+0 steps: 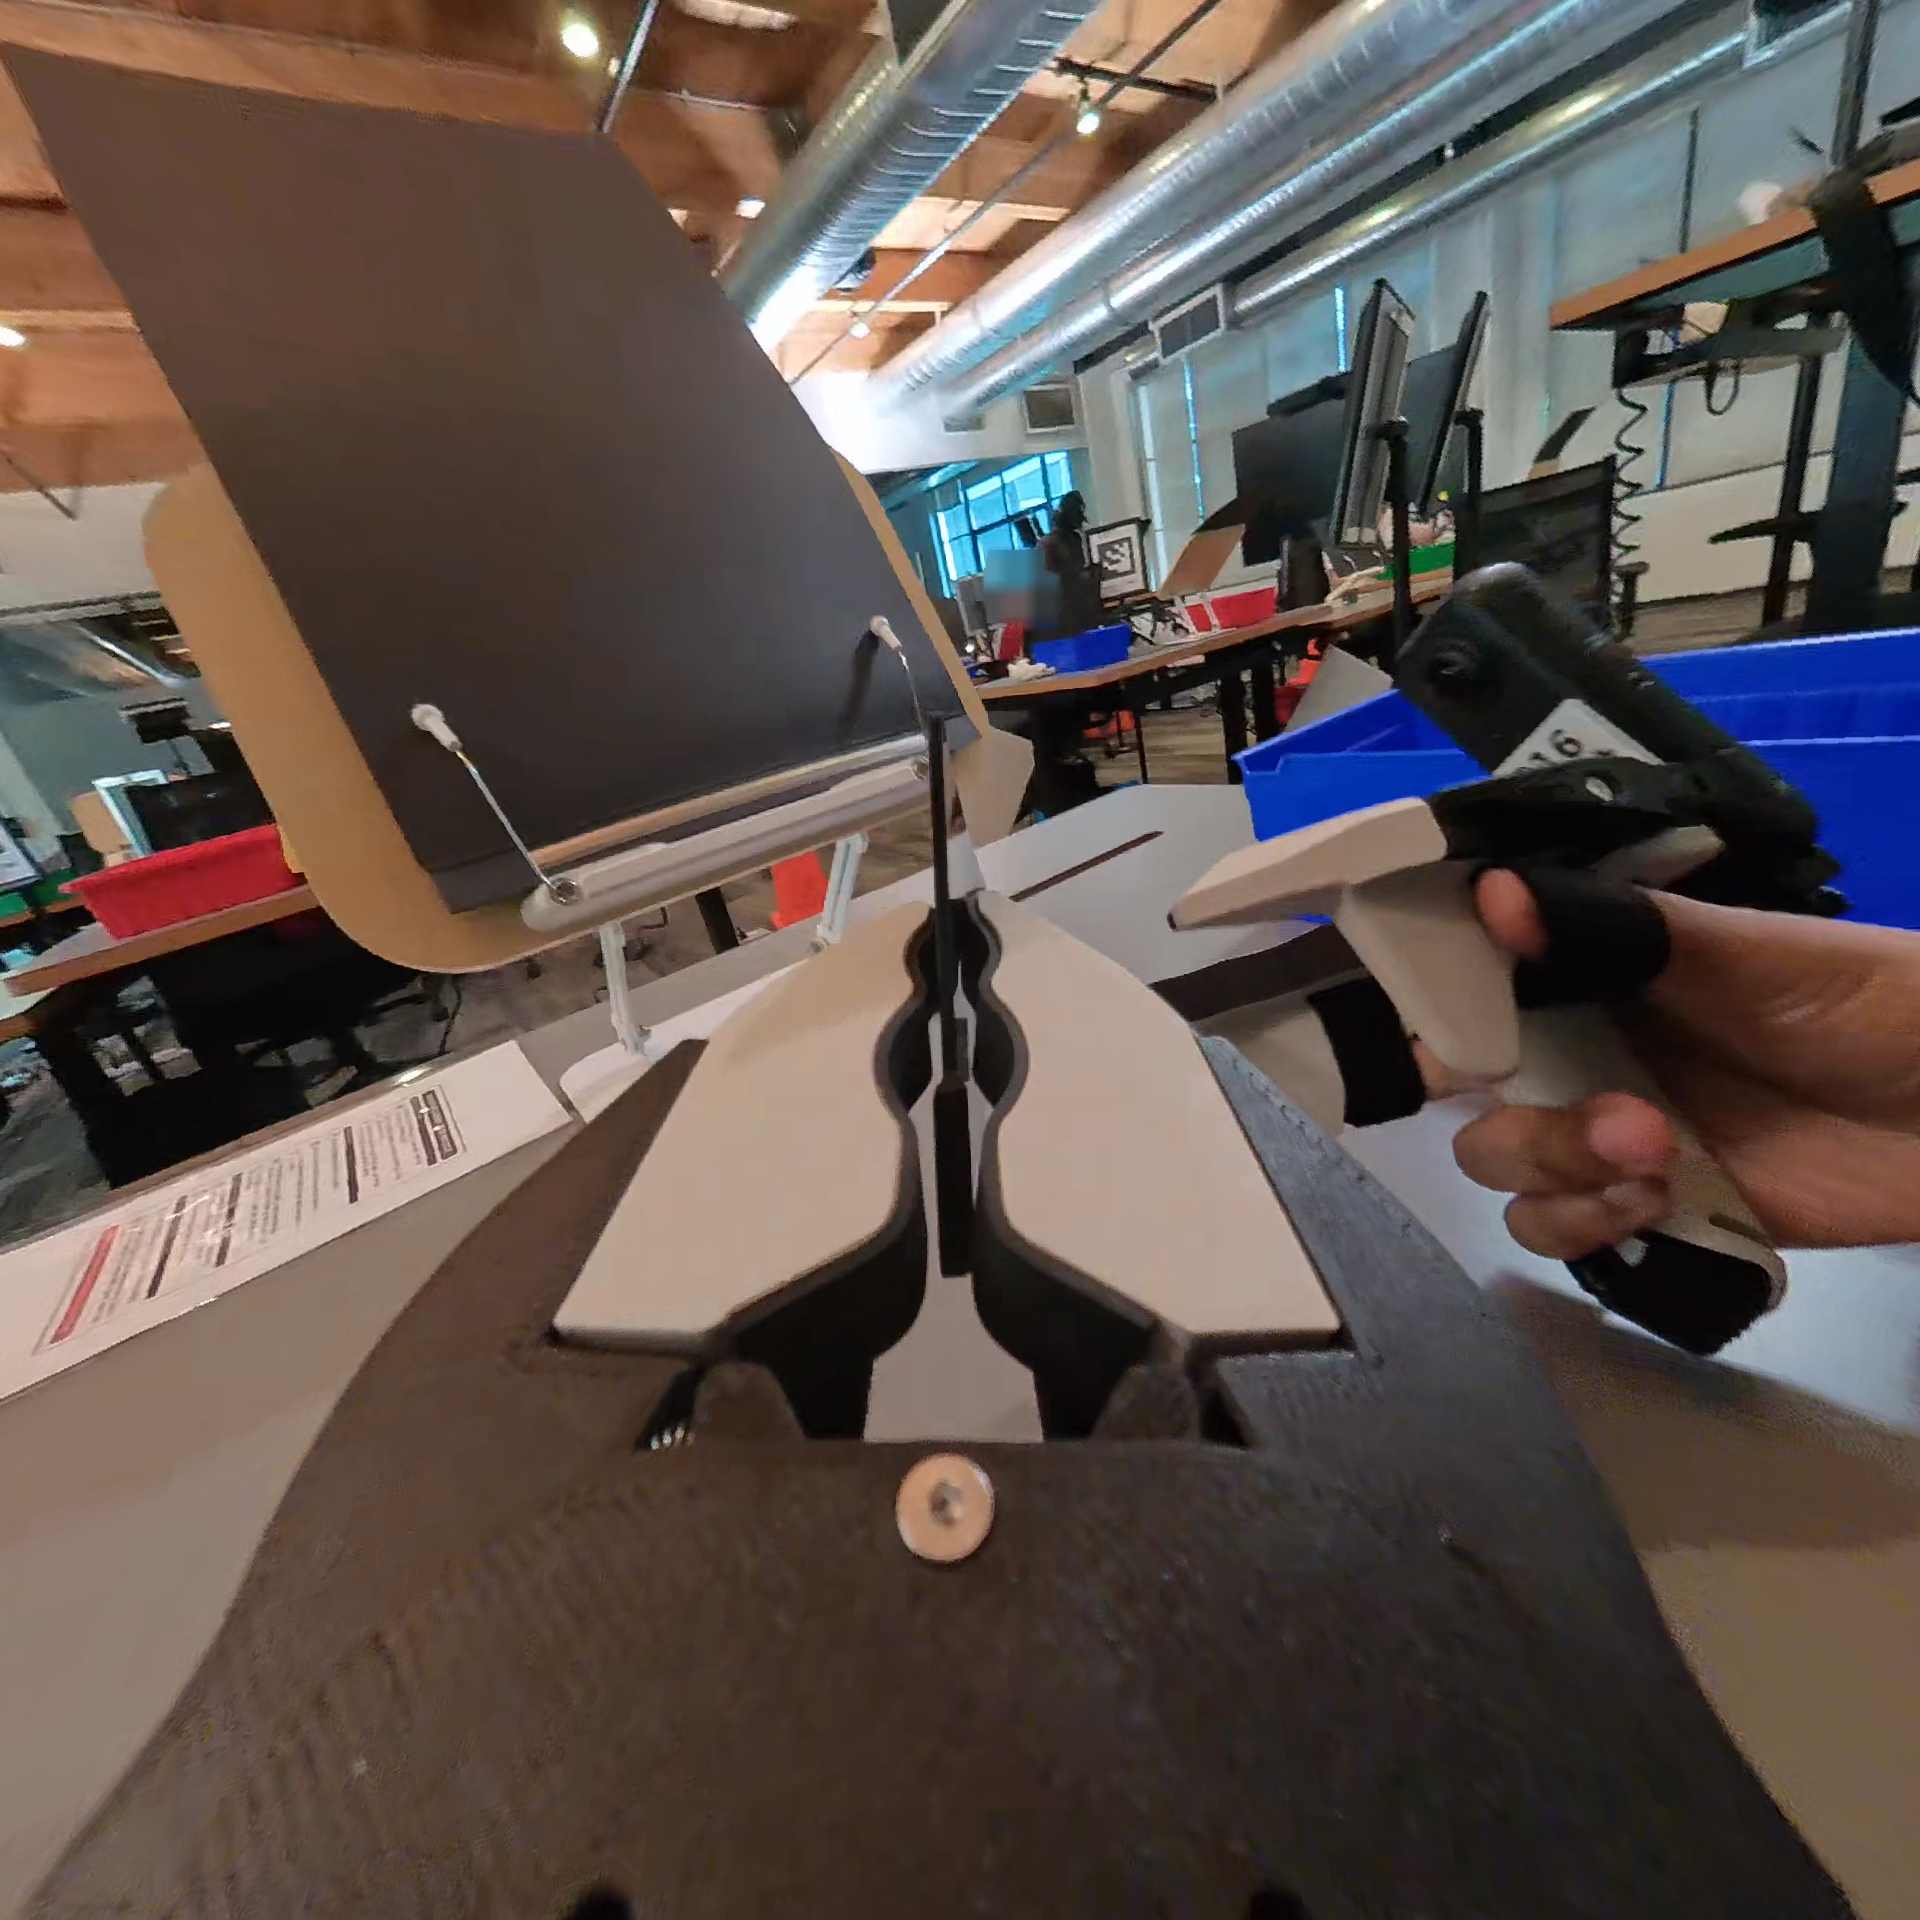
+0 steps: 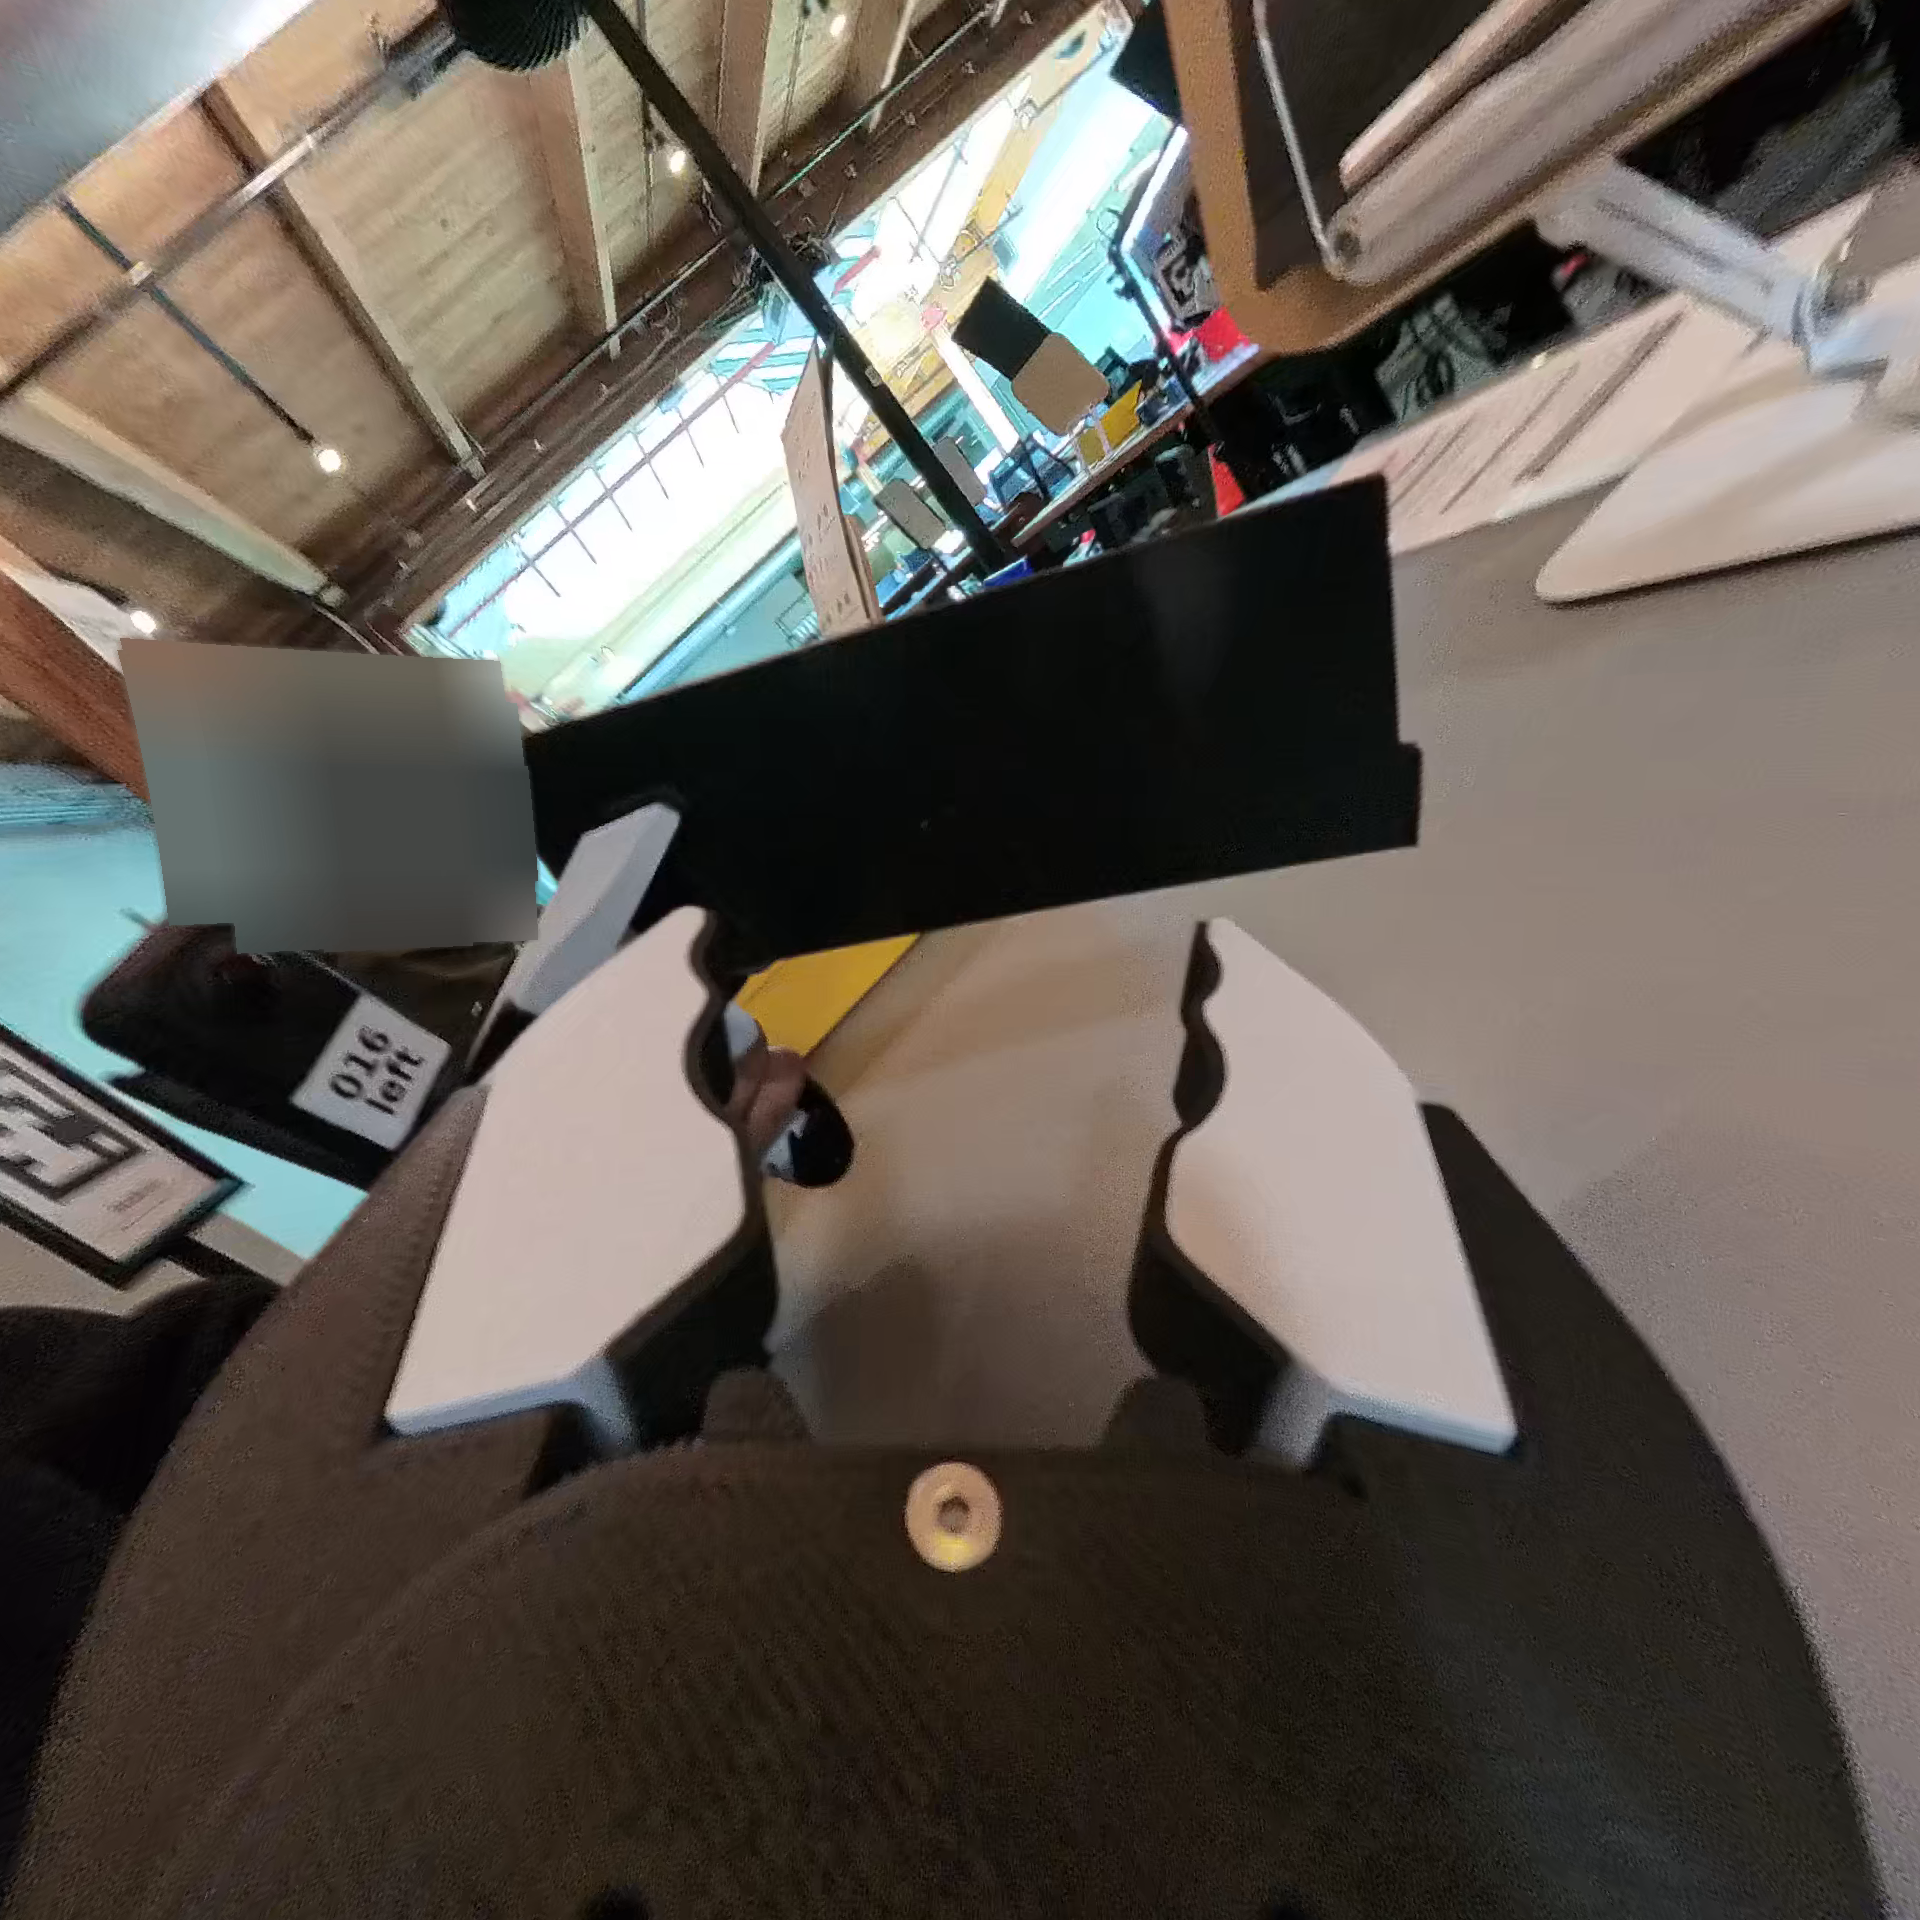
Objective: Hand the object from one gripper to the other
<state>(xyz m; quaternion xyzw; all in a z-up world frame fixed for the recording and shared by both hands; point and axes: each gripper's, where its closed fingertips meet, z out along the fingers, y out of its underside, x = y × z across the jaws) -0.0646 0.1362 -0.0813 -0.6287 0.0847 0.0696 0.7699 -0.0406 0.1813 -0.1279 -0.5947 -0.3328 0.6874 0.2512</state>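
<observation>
Jaws: your left gripper (image 1: 951, 1049) clamped on thin black plate (image 2: 977, 748), edge-on; your right gripper (image 2: 956, 1091) spread wide, plate just beyond tips, hand (image 1: 1704, 1091) level alongside.

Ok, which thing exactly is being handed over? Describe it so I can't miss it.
Start at the big tilted book stand on the grey table. In front of it, the left gripper is shut on a thin, flat black plate, held edge-on. It is the only object held; the right gripper is open and empty.

Black plate (image 1: 943, 997) seen edge-on only; book stand (image 2: 1299, 156) cut off (top edge), motion-blurred.
</observation>
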